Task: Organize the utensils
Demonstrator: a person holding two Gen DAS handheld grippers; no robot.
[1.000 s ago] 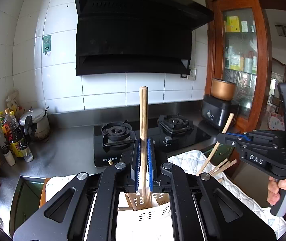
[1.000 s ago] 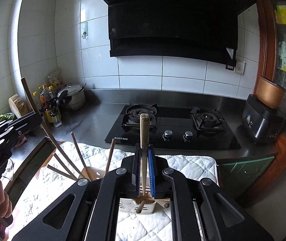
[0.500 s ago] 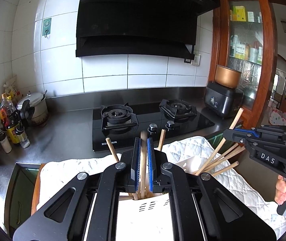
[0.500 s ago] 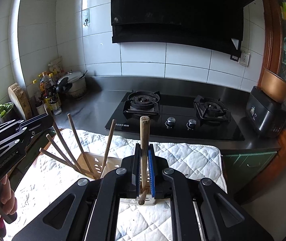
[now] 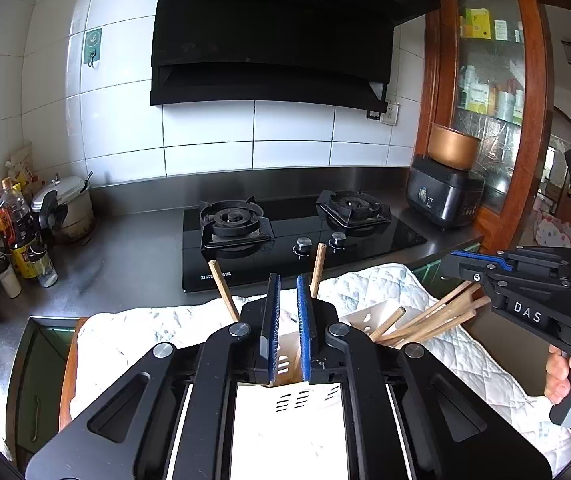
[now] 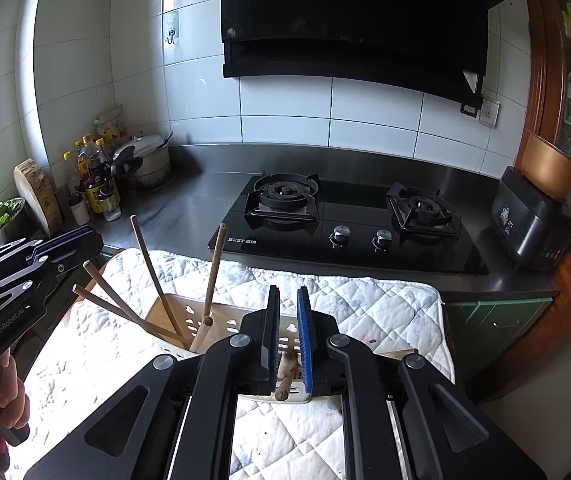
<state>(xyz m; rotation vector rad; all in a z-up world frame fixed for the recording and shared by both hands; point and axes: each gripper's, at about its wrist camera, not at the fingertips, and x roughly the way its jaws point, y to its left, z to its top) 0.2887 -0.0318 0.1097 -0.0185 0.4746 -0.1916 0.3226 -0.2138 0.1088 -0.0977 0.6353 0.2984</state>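
In the left wrist view, the left tongs (image 5: 287,320) stand slightly parted, gripping nothing, directly over a white slotted utensil holder (image 5: 285,364) on the quilted mat (image 5: 365,280). Wooden sticks (image 5: 223,290) rise at 11 and 1 o'clock behind the blue pads. At 3 o'clock the right tongs (image 5: 457,266) appear side-on, more sticks fanning beneath them.

The right wrist view alone shows a stick (image 6: 285,376) lying loose between the right tongs (image 6: 287,320), whose pads are apart, clear of it. The left tongs (image 6: 81,244) sit at 9 o'clock above leaning sticks (image 6: 153,272). Farther off, the gas stove (image 6: 345,224) occupies the steel surface (image 6: 189,204).
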